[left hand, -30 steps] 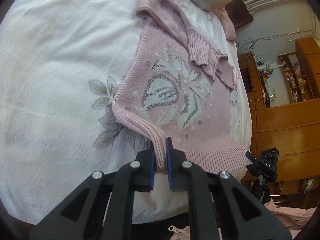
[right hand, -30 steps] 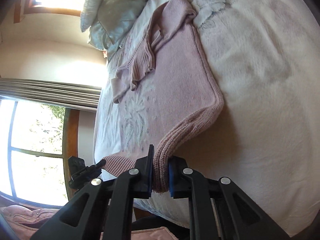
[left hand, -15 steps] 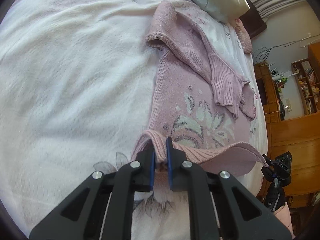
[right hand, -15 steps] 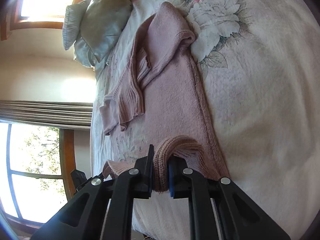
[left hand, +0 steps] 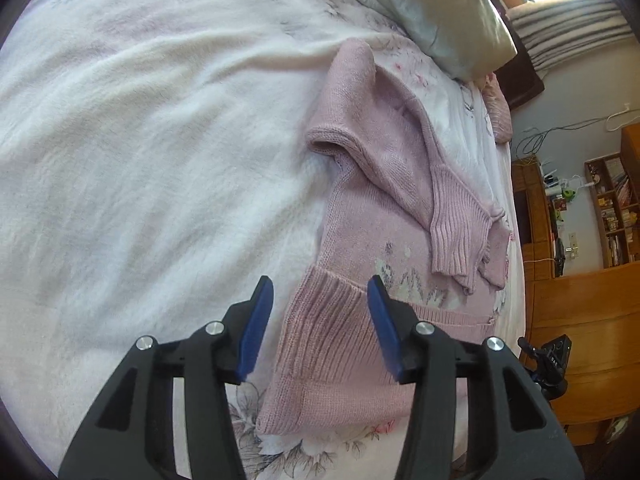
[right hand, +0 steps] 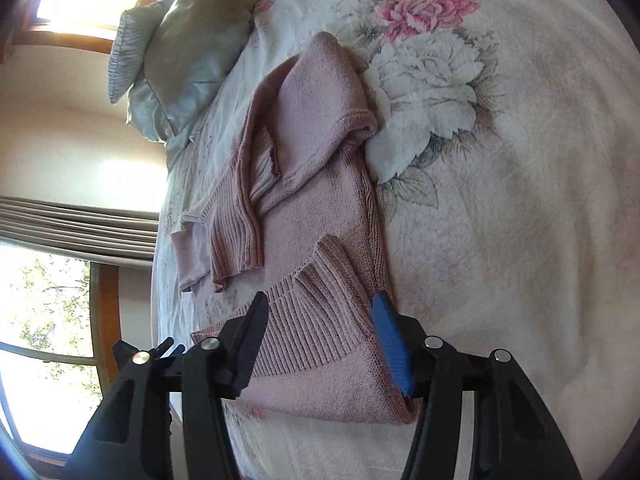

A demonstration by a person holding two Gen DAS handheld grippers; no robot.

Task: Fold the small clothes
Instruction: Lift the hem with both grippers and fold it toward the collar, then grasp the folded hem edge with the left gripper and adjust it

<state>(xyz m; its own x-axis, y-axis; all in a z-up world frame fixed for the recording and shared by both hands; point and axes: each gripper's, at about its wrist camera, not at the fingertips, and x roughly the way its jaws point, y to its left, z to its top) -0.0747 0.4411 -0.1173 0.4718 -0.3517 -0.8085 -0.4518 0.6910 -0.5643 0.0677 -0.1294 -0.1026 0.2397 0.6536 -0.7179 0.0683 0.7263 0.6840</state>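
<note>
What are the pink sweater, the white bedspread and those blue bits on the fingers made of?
Sweater: knitted yarn, matte; visible stitches and ribbed hem and cuffs; fibre unclear.
Bedspread: soft plush fabric, fuzzy nap, printed flowers.
Blue pads: probably rubber or foam, dull surface, on black, likely plastic, fingers.

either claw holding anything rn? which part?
Nothing held. Left claw and right claw are both open over the sweater's folded-up ribbed hem.

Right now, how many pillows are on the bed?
2 that I can see, both at the head of the bed: a shiny beige pillow and a pale blue pillow behind it. More may be hidden.
</note>
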